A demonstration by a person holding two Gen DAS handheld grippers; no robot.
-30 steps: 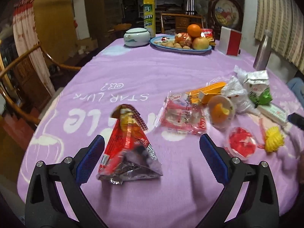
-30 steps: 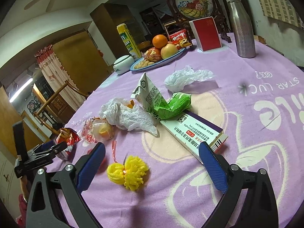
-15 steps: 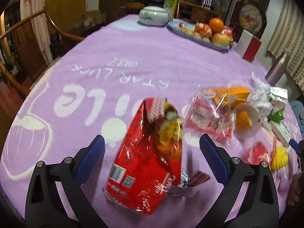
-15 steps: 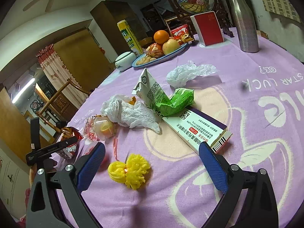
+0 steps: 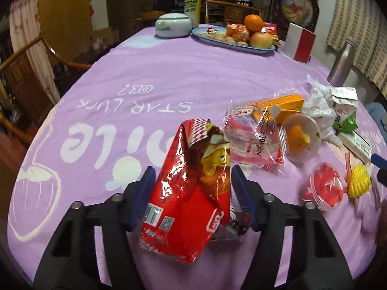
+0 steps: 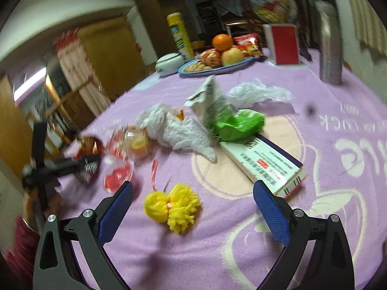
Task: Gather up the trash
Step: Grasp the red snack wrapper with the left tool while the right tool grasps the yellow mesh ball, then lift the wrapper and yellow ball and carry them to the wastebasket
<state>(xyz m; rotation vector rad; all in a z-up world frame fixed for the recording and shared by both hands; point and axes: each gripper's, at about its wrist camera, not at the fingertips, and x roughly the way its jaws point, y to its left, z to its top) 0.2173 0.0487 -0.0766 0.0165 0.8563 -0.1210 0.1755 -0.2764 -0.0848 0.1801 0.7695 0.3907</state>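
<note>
centrally, the left gripper [image 5: 192, 197] clamps a red snack bag [image 5: 191, 193]: its two blue pads press the bag's left and right sides, and the bag stands tilted between them, its torn checkered top leaning away from the camera and its barcode end nearest the camera. whether the bag's lower end still touches the purple tablecloth [image 5: 145, 79] cannot be told.

landmark for all positions: the red snack bag. just right of and beyond it lies a clear red-printed wrapper [image 5: 254, 137], touching or nearly touching the bag's top. farther right are a clear cup with orange contents [image 5: 301, 137], an orange carton [image 5: 278, 106], a crumpled white plastic bag [image 5: 319, 106] and a green-and-white milk carton [image 5: 344, 111]. right of the bag, nearer the camera, sit a clear cup with red contents [image 5: 325, 188] and a yellow pom-pom [image 5: 359, 181]. well beyond the bag stands a blue fruit plate [image 5: 232, 44].

right-wrist view (motion-blurred): the right gripper [image 6: 193, 207] has its fingers spread wide, holding nothing, above the cloth. the pom-pom lies between and just beyond the pads; a white-and-purple flat box [image 6: 263, 164] lies just beyond the right pad.
</note>
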